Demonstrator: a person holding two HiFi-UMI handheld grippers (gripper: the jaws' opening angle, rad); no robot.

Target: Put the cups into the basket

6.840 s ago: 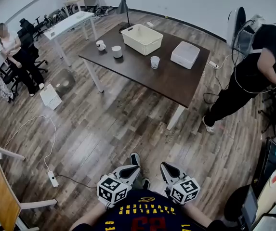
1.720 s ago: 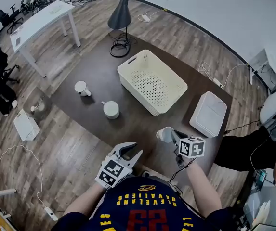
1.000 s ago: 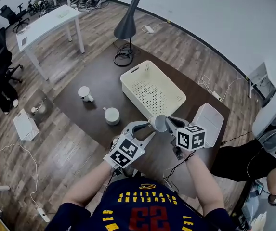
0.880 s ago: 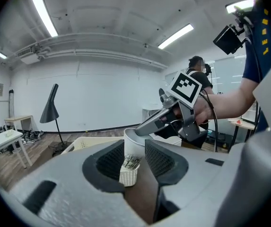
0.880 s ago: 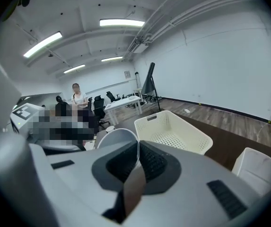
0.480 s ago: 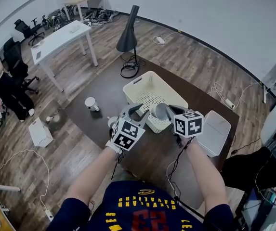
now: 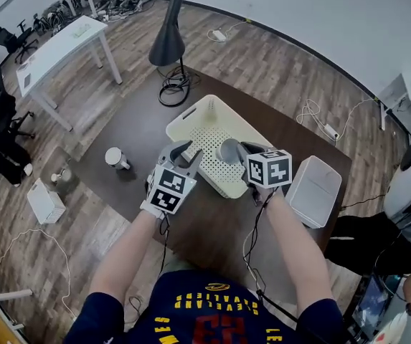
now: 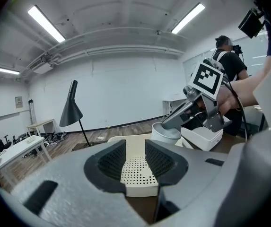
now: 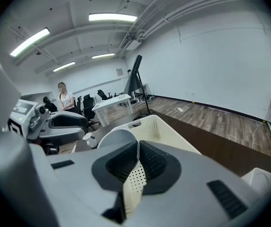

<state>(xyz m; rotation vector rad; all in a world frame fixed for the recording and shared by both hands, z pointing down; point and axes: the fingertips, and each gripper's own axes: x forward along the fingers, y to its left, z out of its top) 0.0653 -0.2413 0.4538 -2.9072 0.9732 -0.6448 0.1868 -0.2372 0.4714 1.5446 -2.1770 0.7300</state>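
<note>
A white cup (image 7: 227, 150) hangs over the near rim of the white perforated basket (image 7: 209, 124); my right gripper (image 7: 242, 151) is shut on its rim. In the right gripper view the cup (image 9: 118, 143) sits pinched between the jaws above the basket (image 9: 161, 126). My left gripper (image 7: 182, 150) stands open beside it at the basket's near left edge, nothing between its fingers; its own view shows the basket (image 8: 135, 171) through the gap and the held cup (image 8: 164, 133) to the right. Another white cup (image 7: 113, 158) stands on the dark table, left.
A white lidded box (image 7: 313, 190) sits on the dark table (image 7: 212, 228) right of the basket. A black floor lamp (image 7: 168, 43) stands behind the table. A white desk (image 7: 58, 45) and office chairs are far left. A person stands at the right.
Both grippers have moved forward from the table's near side to the basket's near rim. The right one still carries the cup, which now hangs over the basket.
</note>
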